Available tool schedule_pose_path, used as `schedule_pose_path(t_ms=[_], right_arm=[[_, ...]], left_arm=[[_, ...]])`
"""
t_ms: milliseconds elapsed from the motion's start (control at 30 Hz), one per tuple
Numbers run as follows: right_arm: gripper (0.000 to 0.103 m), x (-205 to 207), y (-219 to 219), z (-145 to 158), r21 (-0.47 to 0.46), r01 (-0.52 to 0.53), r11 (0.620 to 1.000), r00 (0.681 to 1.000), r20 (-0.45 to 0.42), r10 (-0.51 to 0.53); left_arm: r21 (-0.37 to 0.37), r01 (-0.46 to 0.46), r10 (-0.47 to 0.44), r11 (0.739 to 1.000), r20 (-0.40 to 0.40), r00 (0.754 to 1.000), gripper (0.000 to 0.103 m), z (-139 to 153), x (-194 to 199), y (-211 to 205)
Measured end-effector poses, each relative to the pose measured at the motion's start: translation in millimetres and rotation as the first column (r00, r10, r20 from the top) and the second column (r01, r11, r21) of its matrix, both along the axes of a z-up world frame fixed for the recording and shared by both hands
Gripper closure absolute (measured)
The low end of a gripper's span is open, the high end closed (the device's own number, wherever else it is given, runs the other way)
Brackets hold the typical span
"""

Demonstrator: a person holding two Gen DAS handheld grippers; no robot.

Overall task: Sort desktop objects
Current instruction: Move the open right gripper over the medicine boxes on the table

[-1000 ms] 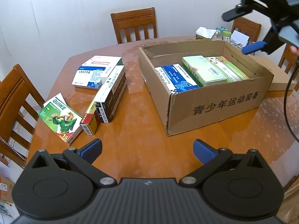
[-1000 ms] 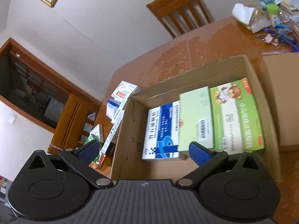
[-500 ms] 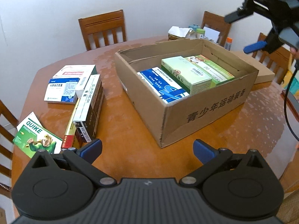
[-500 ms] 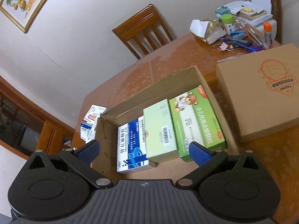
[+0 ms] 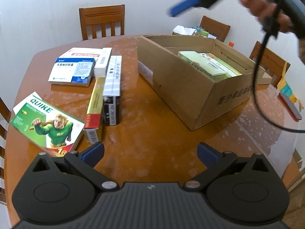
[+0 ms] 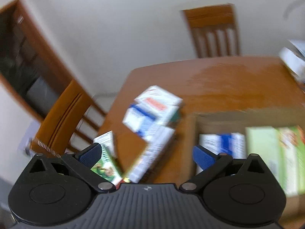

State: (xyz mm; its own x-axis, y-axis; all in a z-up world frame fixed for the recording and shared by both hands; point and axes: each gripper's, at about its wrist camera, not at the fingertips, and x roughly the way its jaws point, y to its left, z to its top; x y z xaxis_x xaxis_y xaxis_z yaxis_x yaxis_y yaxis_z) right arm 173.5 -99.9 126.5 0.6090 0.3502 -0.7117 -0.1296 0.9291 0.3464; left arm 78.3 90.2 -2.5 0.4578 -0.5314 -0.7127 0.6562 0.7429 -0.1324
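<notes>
With both the left gripper (image 5: pixel 150 150) and the right gripper (image 6: pixel 145 155) spread wide and empty, the right one's blurred view suggests haste, which could knock the upright boxes (image 5: pixel 112 87) over beside the carton (image 5: pixel 192 87).

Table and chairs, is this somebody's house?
Probably yes, a home dining room: a big wooden table, wooden dining chairs around it, and a cardboard box with medicine packets beside it.

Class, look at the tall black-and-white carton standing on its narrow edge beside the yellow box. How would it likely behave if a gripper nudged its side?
The black-and-white carton stands on a narrow edge, so a side push would probably tip it. The yellow box alongside might stop a fall that way. As printed cardboard, it is likely stiff and light.
</notes>
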Motion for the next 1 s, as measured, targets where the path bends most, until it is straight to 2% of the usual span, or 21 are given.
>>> schedule_pose_path(t_ms=[100,267,600,1000], right_arm=[[0.0,19.0,46.9,-4.9,-0.081,-0.112,0.99,0.994,-0.001,0.112],[0.0,40.8,96.0,-19.4,-0.129,-0.227,0.965,0.974,-0.035,0.225],[0.0,74.1,151.2,-63.4,-0.215,-0.32,0.922,0.946,-0.132,0.298],[0.0,82.1,193.5,-110.4,-0.257,-0.424,0.868,0.9,-0.228,0.372]], left_arm=[[-0.015,0.0,-0.001,1.0,-0.012,1.0,0.0,-2.2,3.1,11.1],[-0.042,-0.001,0.0,0.999,-0.025,1.0,0.0,-3.1,8.2,27.6],[-0.065,-0.025,0.021,0.998,-0.056,0.998,0.0,-13.3,16.9,47.1],[-0.078,-0.081,0.073,0.994,-0.092,0.993,0.0,-22.3,20.1,57.6]])
